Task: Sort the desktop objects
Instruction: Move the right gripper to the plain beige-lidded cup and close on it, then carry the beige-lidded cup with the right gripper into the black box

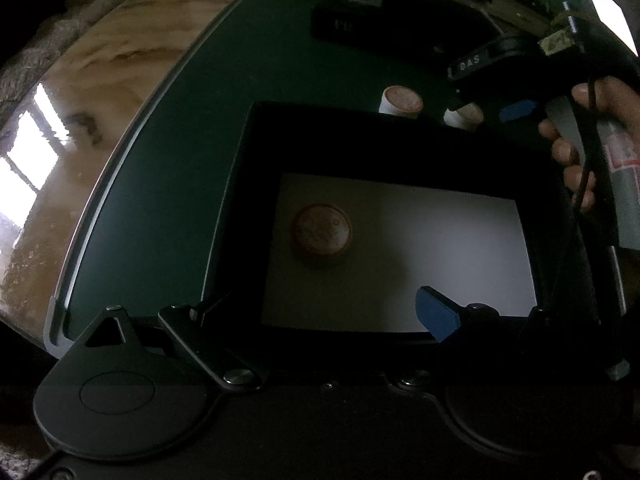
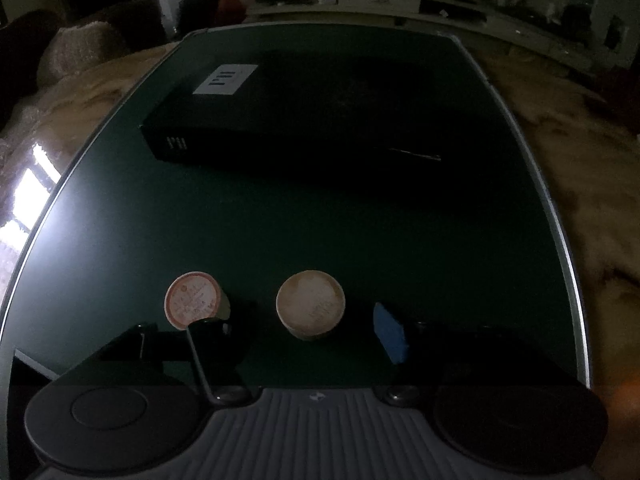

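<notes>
A black open box with a white floor (image 1: 460,240) sits on the dark green table. One small round cup with a reddish lid (image 1: 321,232) lies inside it at the left. My left gripper (image 1: 320,312) is open and empty above the box's near edge. Two more small cups stand on the table beyond the box: a reddish-lidded one (image 1: 401,100) (image 2: 193,299) and a pale-lidded one (image 1: 464,117) (image 2: 310,303). My right gripper (image 2: 308,332) is open with its fingers on either side of the pale-lidded cup, and it also shows in the left wrist view (image 1: 516,110).
A long black box with a white label (image 2: 288,112) (image 1: 384,28) lies across the far part of the table. The table's metal-rimmed edge (image 2: 560,240) curves on both sides, with a glossy brown floor beyond.
</notes>
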Available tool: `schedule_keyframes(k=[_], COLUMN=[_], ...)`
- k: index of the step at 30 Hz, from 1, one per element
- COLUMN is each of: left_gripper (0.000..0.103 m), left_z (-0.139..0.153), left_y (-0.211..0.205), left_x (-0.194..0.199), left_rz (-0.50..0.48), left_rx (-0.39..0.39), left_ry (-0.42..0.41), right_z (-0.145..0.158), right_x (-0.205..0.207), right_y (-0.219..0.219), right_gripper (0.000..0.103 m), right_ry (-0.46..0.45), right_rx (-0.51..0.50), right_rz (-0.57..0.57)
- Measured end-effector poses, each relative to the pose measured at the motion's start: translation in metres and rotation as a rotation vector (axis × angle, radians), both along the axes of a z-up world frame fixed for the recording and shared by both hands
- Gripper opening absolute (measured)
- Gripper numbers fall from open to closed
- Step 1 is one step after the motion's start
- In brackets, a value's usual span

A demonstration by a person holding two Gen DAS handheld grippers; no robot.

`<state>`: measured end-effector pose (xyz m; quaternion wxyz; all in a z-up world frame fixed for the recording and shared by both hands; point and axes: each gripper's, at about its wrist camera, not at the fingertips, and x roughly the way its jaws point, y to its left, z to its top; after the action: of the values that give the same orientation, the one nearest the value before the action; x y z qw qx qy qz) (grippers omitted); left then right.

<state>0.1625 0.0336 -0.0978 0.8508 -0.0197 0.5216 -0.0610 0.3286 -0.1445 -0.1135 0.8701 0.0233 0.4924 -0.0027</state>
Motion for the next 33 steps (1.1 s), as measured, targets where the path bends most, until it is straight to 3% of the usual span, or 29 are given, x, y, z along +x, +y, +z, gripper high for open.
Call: schedule_keyframes(k=[13,15,33], left_gripper=[0.096,0.097,0.099], left_z=[-0.001,-0.002,-0.003], left_y=[-0.004,-0.005,-0.009], left_x=[-0.001,-0.001,-0.001], left_rz=[-0.008,-0.009,-0.010], left_rx=[0.018,0.021,0.041], left_ry=[-0.007,-0.007,-0.011], right_z=[-0.010,-0.012,-0.007], right_x=[0.005,0.006,0.000], right_y=[0.006,0.007,0.009], right_gripper=[0.052,0.044,0.044], right_ry=[0.009,0.011,-0.003], right_rx=[-0.015,-0.017,-0.002], right_rz=[0.019,0.020,0.028])
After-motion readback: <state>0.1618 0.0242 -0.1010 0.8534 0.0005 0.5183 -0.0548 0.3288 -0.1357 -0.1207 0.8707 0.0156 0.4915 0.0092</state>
